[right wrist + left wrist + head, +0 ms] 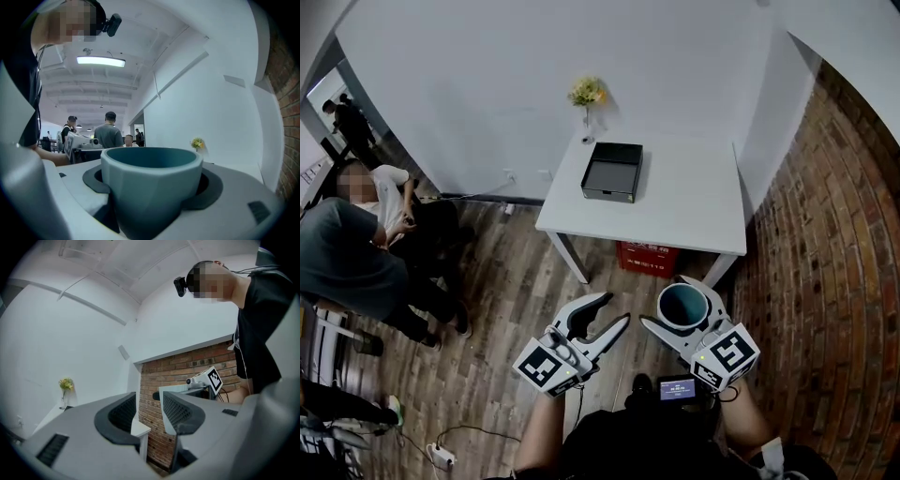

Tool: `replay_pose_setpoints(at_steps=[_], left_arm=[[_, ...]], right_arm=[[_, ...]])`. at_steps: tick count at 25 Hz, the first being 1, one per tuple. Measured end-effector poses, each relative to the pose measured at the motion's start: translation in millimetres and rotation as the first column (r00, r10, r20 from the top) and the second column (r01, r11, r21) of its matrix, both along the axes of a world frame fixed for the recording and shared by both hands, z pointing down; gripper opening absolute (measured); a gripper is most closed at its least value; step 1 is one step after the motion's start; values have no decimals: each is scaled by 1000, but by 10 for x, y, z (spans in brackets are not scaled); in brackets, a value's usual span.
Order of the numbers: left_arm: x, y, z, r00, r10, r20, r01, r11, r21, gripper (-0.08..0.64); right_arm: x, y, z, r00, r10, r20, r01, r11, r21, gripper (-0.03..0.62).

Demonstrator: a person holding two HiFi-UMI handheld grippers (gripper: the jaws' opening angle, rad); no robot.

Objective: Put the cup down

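The person's black top (628,450) is closest, at the bottom of the head view. Just past it are the 2 grippers, side by side over the wood floor (506,300). The left gripper (614,309) has its jaws spread and holds nothing. The right gripper (666,302) pinches the blue-green cup (684,306), which sits upright with its mouth up. I see nothing inside it. The white table (694,206) is ahead, apart from the cup. On the table are a black tray (612,172) and a small vase of yellow flowers (587,94). A red box (647,258) sits under it. People (356,253) sit off to the left.

In the left gripper view, the 2 jaws stand apart. Only a table corner and the brick wall show in the gap between them.

In the right gripper view, the cup fills the space between the jaws, and both jaws press on its sides.

What could go wrong? The cup is over the floor, not over the table. If the jaws let go too soon, it may fall and break. If the cup comes in too low, it may bump the table edge. If it comes down tilted, or lands on the rim of the tray, it may tip over.
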State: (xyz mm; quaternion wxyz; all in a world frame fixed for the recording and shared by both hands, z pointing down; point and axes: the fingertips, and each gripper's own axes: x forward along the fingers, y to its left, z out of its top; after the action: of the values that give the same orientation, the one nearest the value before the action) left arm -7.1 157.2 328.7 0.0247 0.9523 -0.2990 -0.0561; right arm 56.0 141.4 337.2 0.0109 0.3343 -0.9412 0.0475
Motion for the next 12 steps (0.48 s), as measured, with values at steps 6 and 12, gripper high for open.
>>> replay_pose_setpoints(at_steps=[6, 12], left_arm=[[49, -341, 87, 1000, -9, 24, 9, 1000, -25, 187], [-18, -632, 66, 999, -41, 14, 41, 999, -18, 186]], right_arm=[[24, -327, 26, 1000, -25, 11, 25, 1000, -1, 405], [57, -629, 92, 1000, -18, 16, 18, 1000, -11, 405]])
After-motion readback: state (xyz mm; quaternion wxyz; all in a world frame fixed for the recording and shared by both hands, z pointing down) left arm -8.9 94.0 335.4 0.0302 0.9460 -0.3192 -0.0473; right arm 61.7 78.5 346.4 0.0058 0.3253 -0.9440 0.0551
